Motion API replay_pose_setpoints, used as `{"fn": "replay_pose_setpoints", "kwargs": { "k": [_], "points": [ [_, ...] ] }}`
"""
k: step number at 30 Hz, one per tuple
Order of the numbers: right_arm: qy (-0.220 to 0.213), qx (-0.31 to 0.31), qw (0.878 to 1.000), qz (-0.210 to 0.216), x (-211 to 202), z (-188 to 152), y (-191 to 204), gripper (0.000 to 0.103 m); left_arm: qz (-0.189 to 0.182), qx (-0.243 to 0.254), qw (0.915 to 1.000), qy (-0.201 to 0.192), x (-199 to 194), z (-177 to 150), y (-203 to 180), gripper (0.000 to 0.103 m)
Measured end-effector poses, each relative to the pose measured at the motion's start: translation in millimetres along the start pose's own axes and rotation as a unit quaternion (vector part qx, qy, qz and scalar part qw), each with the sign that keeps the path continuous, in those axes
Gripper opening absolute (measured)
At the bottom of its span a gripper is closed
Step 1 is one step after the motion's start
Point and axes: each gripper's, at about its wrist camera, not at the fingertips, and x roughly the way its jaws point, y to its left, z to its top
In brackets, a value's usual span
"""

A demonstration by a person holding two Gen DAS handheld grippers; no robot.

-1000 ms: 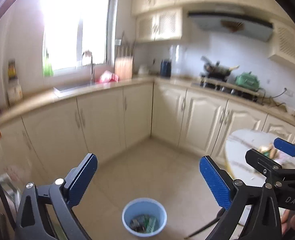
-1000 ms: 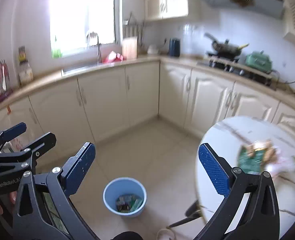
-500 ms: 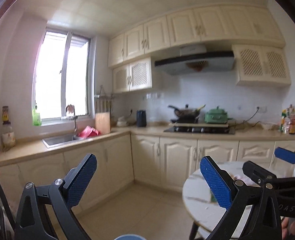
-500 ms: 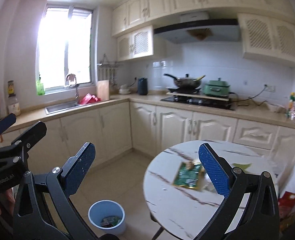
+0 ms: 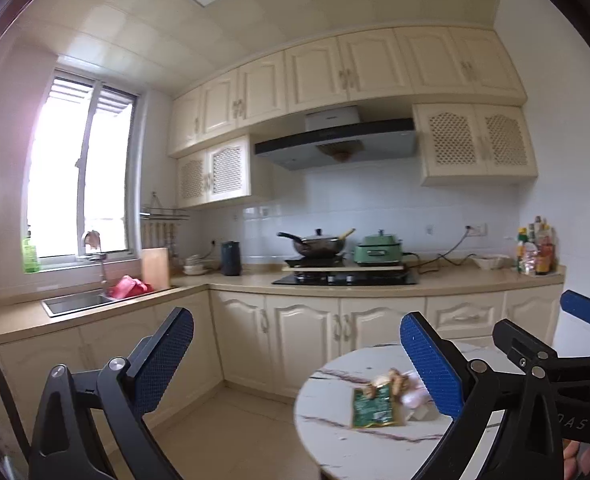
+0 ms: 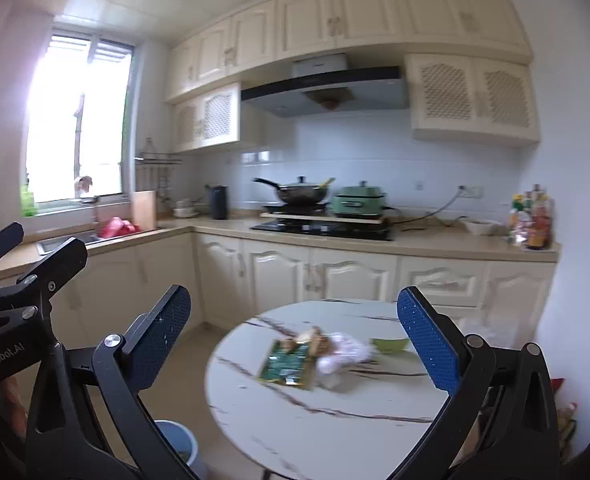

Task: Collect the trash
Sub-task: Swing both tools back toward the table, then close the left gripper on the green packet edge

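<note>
Kitchen, cream cabinets on two walls, range hood over a hob with a lidded wok [image 6: 299, 193] and a green cooker [image 6: 359, 199].

Round marble table [image 6: 295, 420] ahead of you, low and to the right. Trash sits in a loose pile near its middle: a green snack packet [image 6: 289, 363] lying flat, brown scraps [image 6: 313, 340] touching its far edge, a crumpled white tissue [image 6: 345, 354] just beside those, and a green peel [image 6: 390, 344] a little apart to the right.

Blue bin [image 6: 177, 444] stands on the floor left of the table, half hidden behind your right gripper [image 6: 295, 344].

Both tools carry nothing. Right gripper's jaws stand wide apart, pointed at the pile; left gripper [image 5: 297, 364] likewise spread, hanging short of the table.

Risks: the flat packet gives the pads no edge, so they may slide over it. The tissue and scraps could scatter if nudged. The bin is off to one side, so a release could miss.

Writing: "GenRobot.AI" on the left tool's body in the right view, the first letter unclear. Packet print too blurred.
</note>
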Motion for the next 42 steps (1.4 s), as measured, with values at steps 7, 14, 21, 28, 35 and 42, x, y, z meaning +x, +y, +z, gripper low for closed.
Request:
{"fn": "replay_pose_setpoints", "kwargs": {
  "k": [7, 14, 21, 28, 35, 42],
  "points": [
    [0.002, 0.008, 0.999, -0.053, 3, -3, -41, 0.103, -0.036, 0.009, 0.9991, 0.021, 39, 11, -9, 0.102],
    [0.038, 0.028, 0.996, -0.082, 33, -19, -75, 0.103, -0.079, 0.013, 0.9919, 0.099, 122, 24, -18, 0.102],
    [0.116, 0.055, 0.986, -0.110, 90, -56, -114, 0.103, -0.098, -0.037, 0.9667, 0.233, 228, 6, -1, 0.102],
    [0.201, 0.061, 0.971, -0.111, 151, -99, -133, 0.103, -0.098, -0.015, 0.9385, 0.331, 314, -23, -21, 0.102],
    [0.259, 0.052, 0.959, -0.101, 207, -126, -138, 0.103, -0.125, -0.003, 0.9094, 0.397, 384, -38, -53, 0.102],
    [0.283, 0.047, 0.954, -0.089, 244, -135, -141, 0.103, -0.132, 0.001, 0.8884, 0.440, 439, -62, -57, 0.102]
  ]
}}
